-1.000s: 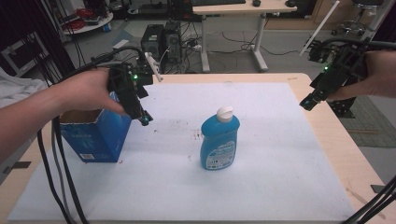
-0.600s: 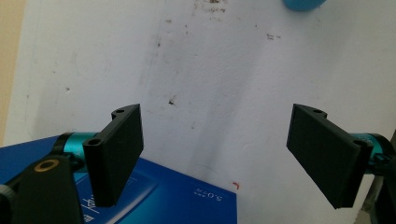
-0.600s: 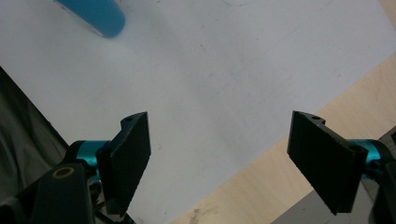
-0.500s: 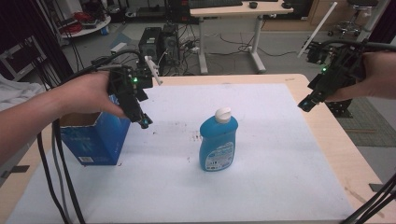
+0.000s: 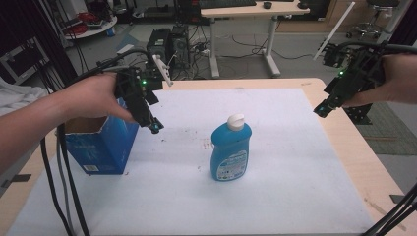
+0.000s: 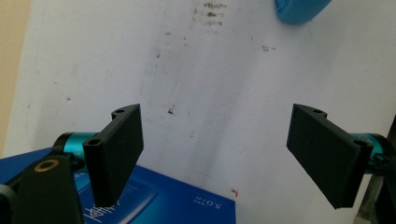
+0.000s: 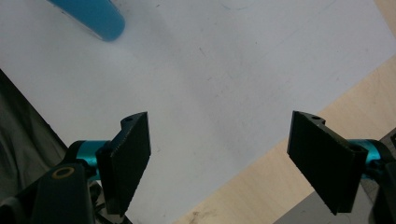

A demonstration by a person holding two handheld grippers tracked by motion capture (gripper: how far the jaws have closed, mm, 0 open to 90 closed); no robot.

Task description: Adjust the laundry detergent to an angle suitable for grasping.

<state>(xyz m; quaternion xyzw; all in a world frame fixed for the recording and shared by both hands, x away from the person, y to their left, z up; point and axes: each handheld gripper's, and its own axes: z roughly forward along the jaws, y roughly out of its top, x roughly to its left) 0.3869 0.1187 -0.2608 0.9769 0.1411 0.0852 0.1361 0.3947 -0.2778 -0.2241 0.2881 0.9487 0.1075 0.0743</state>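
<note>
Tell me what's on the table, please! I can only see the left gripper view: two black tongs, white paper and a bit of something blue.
Observer: That blue bit is the bottom of a blue bottle standing upright mid-table, with a white cap.
Operator: And the blue thing under my tongs?
Observer: It's an open blue box at the table's left side; the left gripper hangs beside its top.
Operator: Where's the other hand?
Observer: The right gripper hovers over the mat's right edge, tongs open, holding nothing.

Blue bottle [image 5: 231, 153], white cap [image 5: 235, 121]
</note>
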